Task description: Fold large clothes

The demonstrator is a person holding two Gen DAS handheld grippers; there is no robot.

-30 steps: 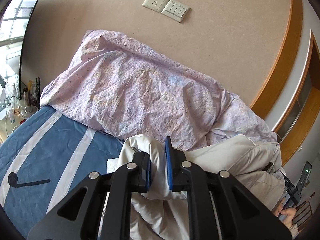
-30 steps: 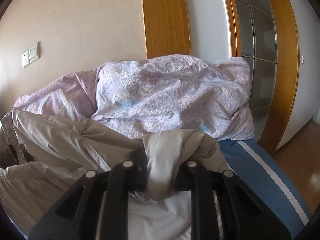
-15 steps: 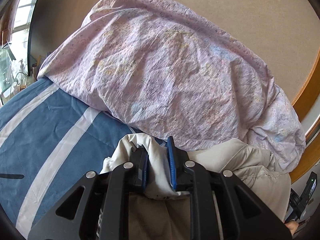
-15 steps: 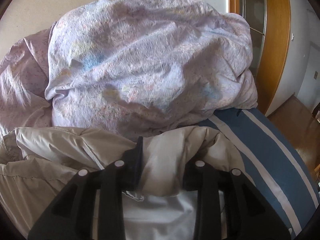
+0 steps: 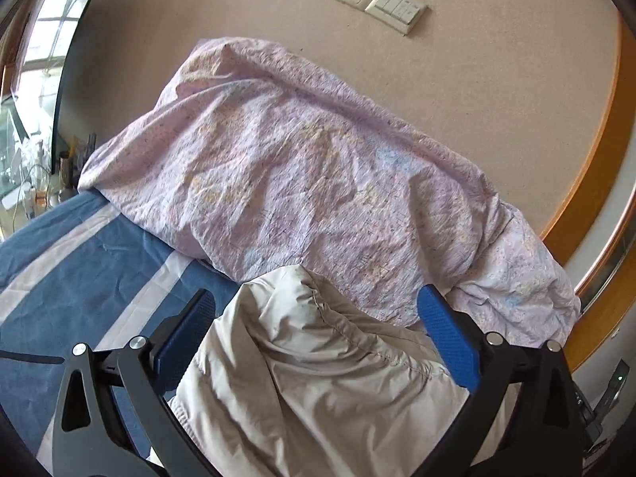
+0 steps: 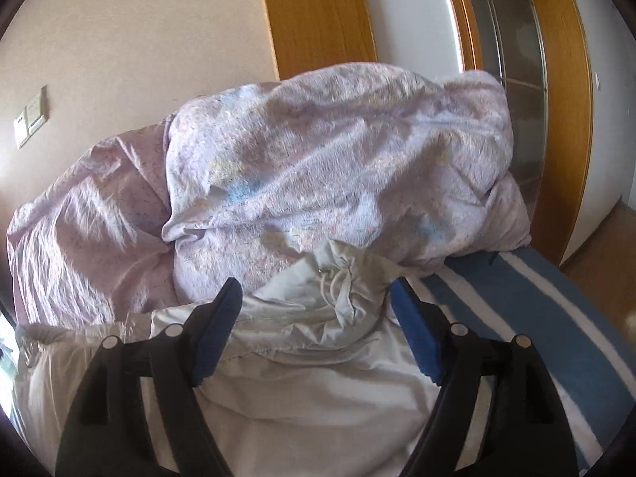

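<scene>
A large beige padded jacket [image 5: 318, 365] lies on the blue striped bed, its far edge against the bedding heap. It also shows in the right wrist view [image 6: 318, 318], with a bunched corner and a drawstring. My left gripper [image 5: 318, 318] is open, its blue pads wide apart on either side of the jacket's left corner, holding nothing. My right gripper [image 6: 318, 310] is open too, its pads spread around the jacket's right corner without gripping it.
A crumpled lilac duvet [image 5: 302, 183] is heaped against the wall behind the jacket; it also shows in the right wrist view [image 6: 318, 167]. The blue sheet with white stripes [image 5: 71, 262] extends left. A wooden door frame [image 6: 318, 16] and a glass door stand to the right.
Both grippers were shut on the jacket's corners and carried them toward the duvet. Now both have opened and let go, and the jacket lies on the bed.
</scene>
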